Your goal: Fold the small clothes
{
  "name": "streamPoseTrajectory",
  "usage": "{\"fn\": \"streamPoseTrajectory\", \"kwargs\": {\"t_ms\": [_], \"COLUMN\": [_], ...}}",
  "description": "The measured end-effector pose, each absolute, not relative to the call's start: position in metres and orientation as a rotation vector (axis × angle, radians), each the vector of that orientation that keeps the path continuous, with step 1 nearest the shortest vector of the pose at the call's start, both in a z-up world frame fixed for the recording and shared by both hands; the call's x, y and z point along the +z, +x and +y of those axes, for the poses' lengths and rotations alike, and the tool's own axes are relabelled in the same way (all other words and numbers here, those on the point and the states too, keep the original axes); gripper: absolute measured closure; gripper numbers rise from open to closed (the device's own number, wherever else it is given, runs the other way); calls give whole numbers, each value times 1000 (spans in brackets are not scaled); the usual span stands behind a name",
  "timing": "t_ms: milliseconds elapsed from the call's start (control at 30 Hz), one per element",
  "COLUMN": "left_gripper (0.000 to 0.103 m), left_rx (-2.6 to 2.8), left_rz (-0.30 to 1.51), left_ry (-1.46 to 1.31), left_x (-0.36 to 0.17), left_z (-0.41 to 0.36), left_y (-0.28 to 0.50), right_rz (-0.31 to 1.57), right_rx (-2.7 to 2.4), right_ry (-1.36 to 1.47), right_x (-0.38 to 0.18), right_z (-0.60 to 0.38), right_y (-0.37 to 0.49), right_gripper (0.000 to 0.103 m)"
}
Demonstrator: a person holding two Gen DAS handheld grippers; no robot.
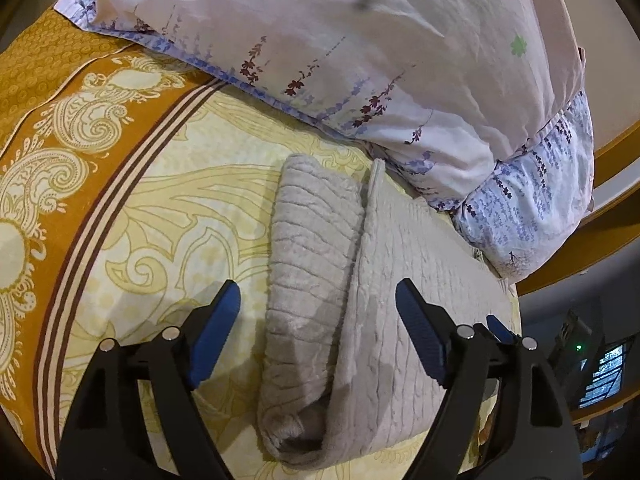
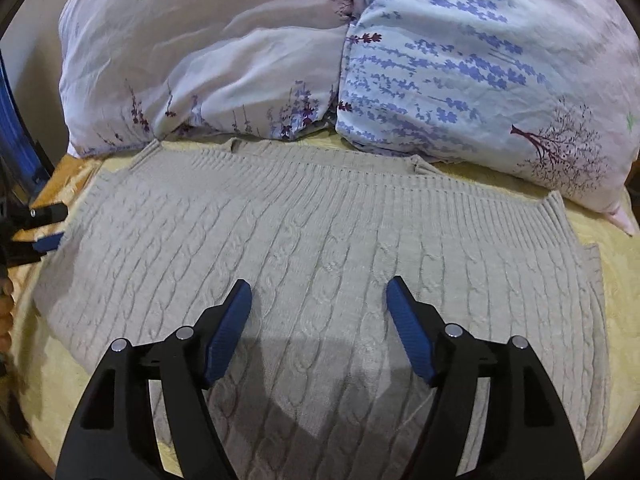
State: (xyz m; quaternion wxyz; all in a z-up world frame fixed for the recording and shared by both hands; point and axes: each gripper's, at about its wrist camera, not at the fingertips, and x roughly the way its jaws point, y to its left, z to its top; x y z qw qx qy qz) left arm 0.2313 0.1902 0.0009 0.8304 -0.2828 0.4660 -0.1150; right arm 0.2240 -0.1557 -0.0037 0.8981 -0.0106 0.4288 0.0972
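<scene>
— Yellow bedspread (image 1: 176, 216) over the whole bed, with that orange paisley border (image 1: 52, 128) running down one side. See it?

— I do. And the big pillows (image 2: 248, 56) piled at the head, pale lilac with purple flower sprigs, the one on the right more blue (image 2: 460, 68).

— Right up against them lies the grey cable-knit sweater (image 2: 320, 248), spread flat on the bedspread, its ribbed edge nearly touching the pillows.

— Flat from this side, yes. From the other side its near edge is folded over into a thick roll (image 1: 316, 264) lying on the rest of the knit (you can look into the open end of the roll).

— And the two grippers?

— Left gripper (image 1: 318, 300) hangs above that rolled edge, jaws spread wide, one blue pad over the bedspread and one over the flat knit, nothing between them but air.

— Right gripper (image 2: 319, 292) likewise: jaws wide apart over the middle of the sweater, gripping nothing, its shadow falling on the wool below.

— You can just spot the left one's blue pad (image 2: 47, 241) at the sweater's far-left edge.
</scene>
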Motion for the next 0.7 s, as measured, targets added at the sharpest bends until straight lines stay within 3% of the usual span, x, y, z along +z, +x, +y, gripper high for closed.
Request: {"fn": "streamPoseTrajectory", "kwargs": {"t_ms": [433, 700], "left_gripper": [22, 31], "left_rx": [-297, -313], "left_rz": [991, 1007], "left_ry": [-648, -677], "left_x": [-1, -3], "left_z": [176, 159], "left_y": [241, 246], "right_rz": [887, 885], "right_rx": [205, 209], "right_ry": [-21, -24], "right_x": [-3, -5], "right_z": [-156, -154], "right_y": [224, 225], "right_gripper": [28, 28]}}
